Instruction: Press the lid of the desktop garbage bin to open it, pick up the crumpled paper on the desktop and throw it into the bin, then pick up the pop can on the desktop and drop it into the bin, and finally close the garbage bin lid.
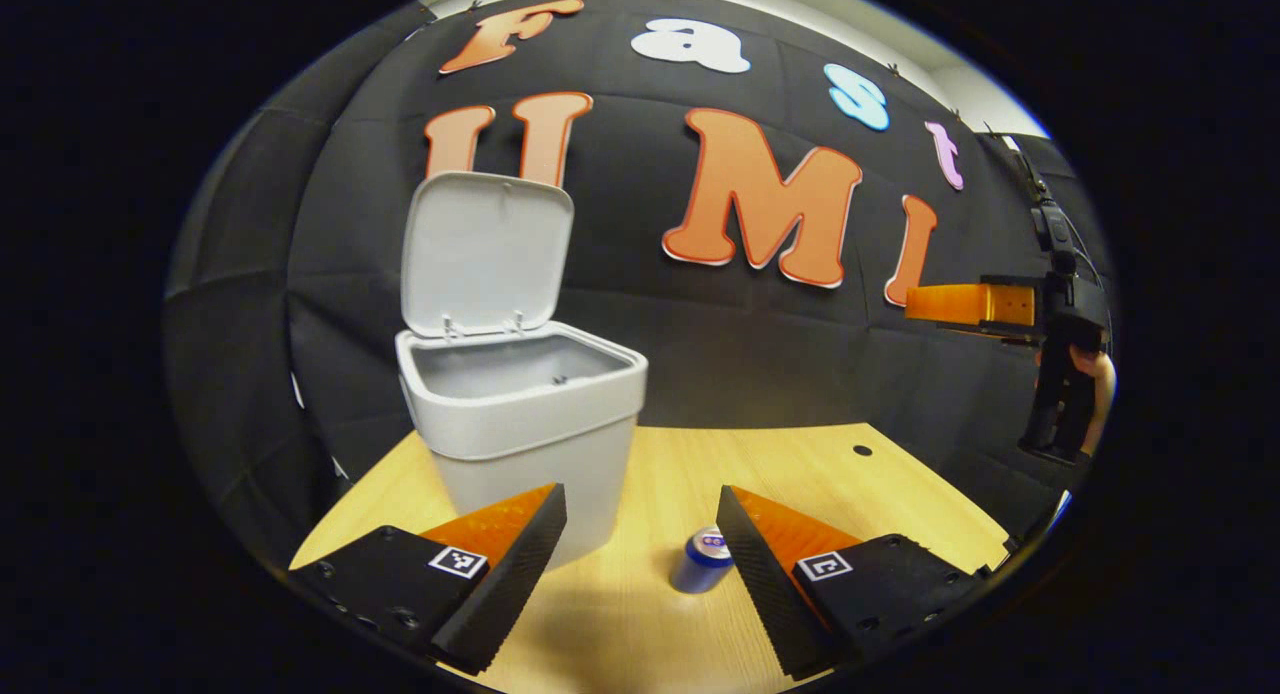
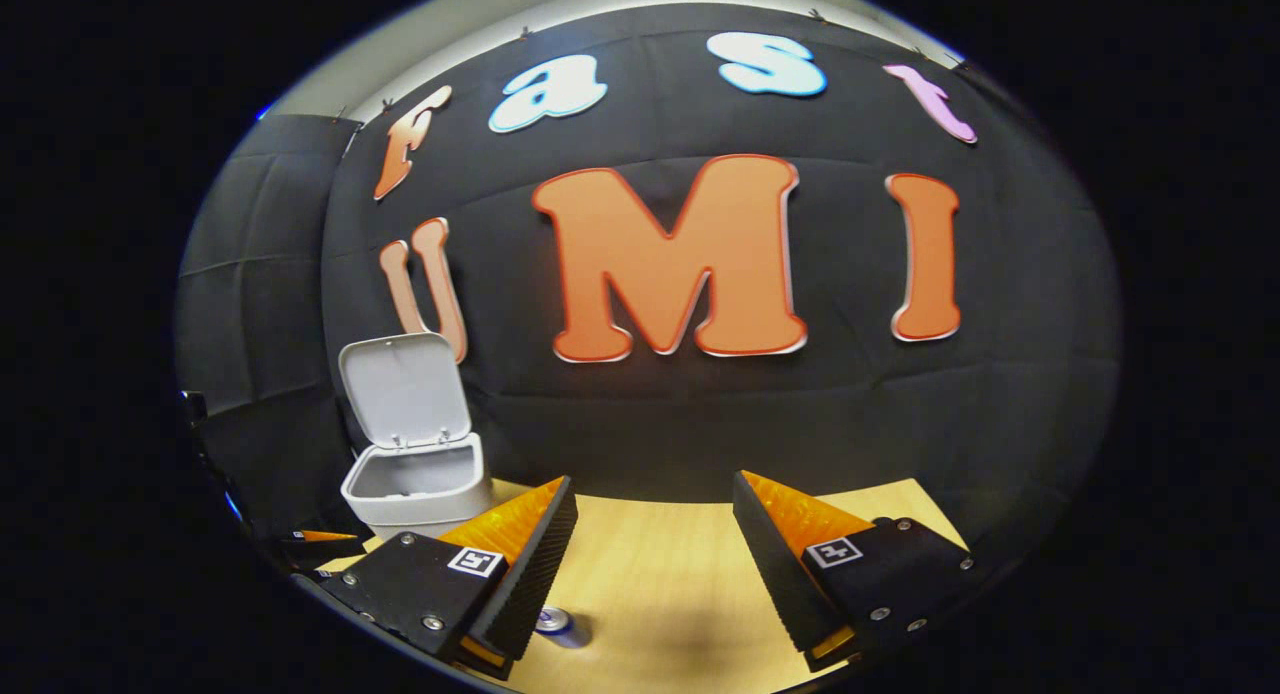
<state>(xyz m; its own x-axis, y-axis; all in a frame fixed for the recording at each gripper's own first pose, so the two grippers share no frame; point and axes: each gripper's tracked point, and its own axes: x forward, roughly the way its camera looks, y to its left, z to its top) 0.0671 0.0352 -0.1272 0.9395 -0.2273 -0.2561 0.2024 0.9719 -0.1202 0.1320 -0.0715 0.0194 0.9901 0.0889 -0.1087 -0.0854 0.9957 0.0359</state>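
The garbage bin [image 1: 525, 414] stands upright on the wooden table [image 1: 690, 474] with its lid [image 1: 487, 252] swung up and back on the rear hinge, so the mouth faces up. In the left gripper view it sits left of centre, just behind the left gripper's [image 1: 640, 544] left finger; the inside that shows is bare grey wall.

The pop can [image 1: 703, 560] stands upright on the table, long axis vertical, top rim facing up. In the left gripper view it lies between the parted jaws, close against the inner face of the right finger, and nearer than the bin. Nothing is gripped; the jaws stand wide apart.

In the right gripper view the can [image 2: 562, 626] shows low down, just below the tip of the left finger, while the bin [image 2: 418, 486] stands farther off to the left. The right gripper [image 2: 655, 549] has its jaws wide apart and holds nothing. In the left gripper view it hangs at the far right above the table's edge, held by a hand [image 1: 1098, 384].
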